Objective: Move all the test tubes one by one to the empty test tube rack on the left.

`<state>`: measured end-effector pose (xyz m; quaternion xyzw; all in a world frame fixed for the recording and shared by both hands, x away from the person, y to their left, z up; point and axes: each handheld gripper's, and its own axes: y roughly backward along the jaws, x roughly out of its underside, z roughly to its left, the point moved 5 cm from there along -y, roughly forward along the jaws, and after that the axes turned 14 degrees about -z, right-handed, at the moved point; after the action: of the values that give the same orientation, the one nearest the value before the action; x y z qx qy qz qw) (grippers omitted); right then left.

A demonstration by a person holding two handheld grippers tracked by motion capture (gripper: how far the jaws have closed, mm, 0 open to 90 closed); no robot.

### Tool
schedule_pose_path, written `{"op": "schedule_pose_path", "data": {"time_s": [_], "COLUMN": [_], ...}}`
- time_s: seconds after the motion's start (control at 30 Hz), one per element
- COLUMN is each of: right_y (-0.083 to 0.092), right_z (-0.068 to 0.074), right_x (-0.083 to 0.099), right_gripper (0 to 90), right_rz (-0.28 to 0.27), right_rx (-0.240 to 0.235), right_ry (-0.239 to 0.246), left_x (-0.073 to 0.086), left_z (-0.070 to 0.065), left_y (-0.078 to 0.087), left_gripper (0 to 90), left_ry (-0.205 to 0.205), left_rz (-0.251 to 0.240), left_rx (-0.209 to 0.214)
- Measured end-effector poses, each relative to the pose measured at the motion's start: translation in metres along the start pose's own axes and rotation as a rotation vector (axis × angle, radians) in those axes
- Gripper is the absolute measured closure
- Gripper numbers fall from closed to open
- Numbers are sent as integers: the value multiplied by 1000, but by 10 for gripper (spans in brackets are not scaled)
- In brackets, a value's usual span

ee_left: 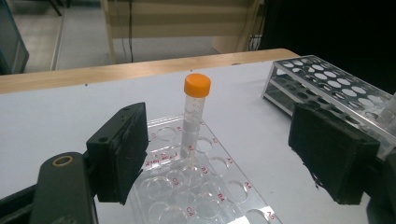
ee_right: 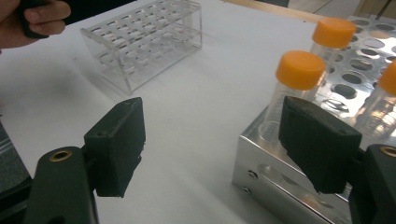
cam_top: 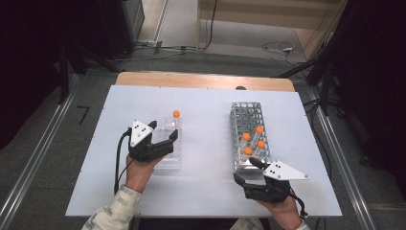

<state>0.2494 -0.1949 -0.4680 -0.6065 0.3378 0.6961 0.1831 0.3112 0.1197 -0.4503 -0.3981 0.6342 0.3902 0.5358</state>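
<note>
You work at a white table (cam_top: 206, 191). On its right side stands the metal rack (cam_top: 249, 120), with four orange-capped tubes (cam_top: 246, 136) upright in its near half. On the left sits the clear plastic rack (cam_top: 168, 165), and a single tube (ee_left: 193, 116) stands upright at its far right corner. Your left gripper (cam_top: 165, 135) hangs over the clear rack with jaws wide apart, nothing between the pads. Your right gripper (cam_top: 246, 170) sits at the near end of the metal rack, jaws also wide apart and empty; one pad is just in front of the nearest tube (ee_right: 294, 88), not touching it.
</note>
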Motion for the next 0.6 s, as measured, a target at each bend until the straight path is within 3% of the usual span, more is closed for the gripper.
{"op": "schedule_pose_path", "data": {"time_s": [0.4,0.6], "right_y": [0,-2], "right_z": [-16,-26], "right_x": [3,8], "right_gripper": [213,301], "right_rz": [3,0], "right_rx": [56,92], "right_ry": [-1,0], "left_x": [0,0], "left_z": [-1,0], "left_y": [1,0], "left_gripper": [210,215], "left_ry": [-6,-5], "left_rz": [0,-1], "left_rx": [8,8]}}
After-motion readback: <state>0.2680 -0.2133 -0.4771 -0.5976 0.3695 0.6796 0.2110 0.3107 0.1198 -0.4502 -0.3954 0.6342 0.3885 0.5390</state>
